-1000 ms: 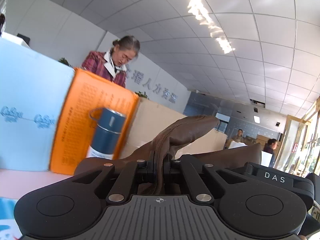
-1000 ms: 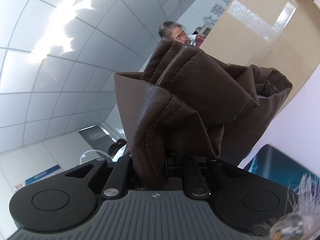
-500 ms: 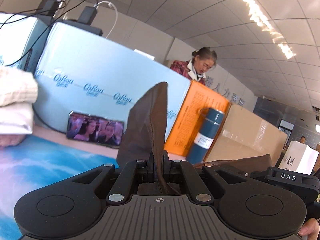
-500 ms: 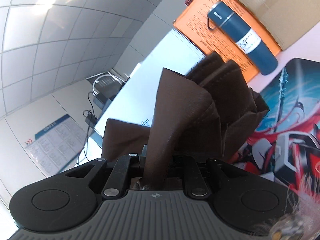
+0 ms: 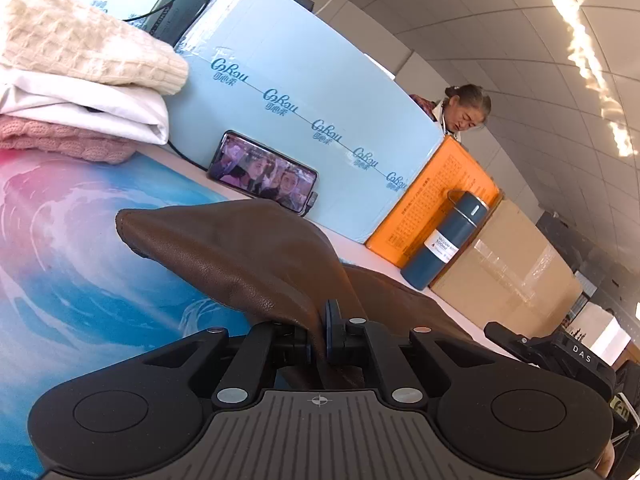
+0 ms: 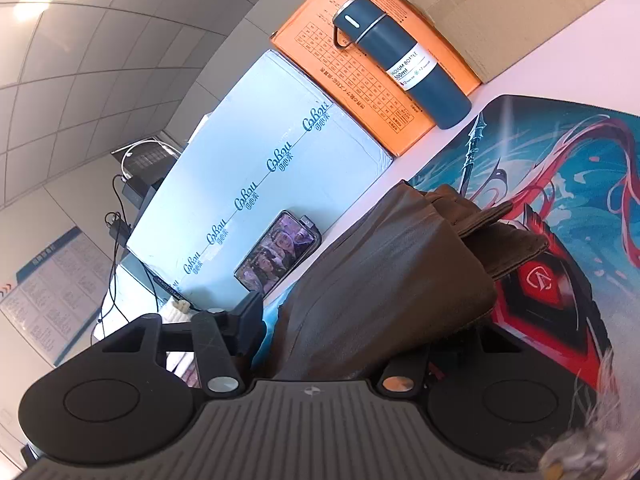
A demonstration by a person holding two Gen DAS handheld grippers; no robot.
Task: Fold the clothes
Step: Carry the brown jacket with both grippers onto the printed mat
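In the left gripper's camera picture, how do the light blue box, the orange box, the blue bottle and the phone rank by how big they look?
Largest to smallest, as they look:
1. light blue box
2. orange box
3. phone and blue bottle: too close to rank, and the phone looks a bit nearer the camera.

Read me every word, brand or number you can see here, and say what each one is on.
"CoRou", repeated in a row: blue box.
"VACUUM BOTTLE" and "500ml": label on the bottle.
"DAS": black device at the right edge of the left wrist view.
Orange box: printed table, too small to read.
Small characters under each "CoRou": too small to read.
Wall poster: blurred.
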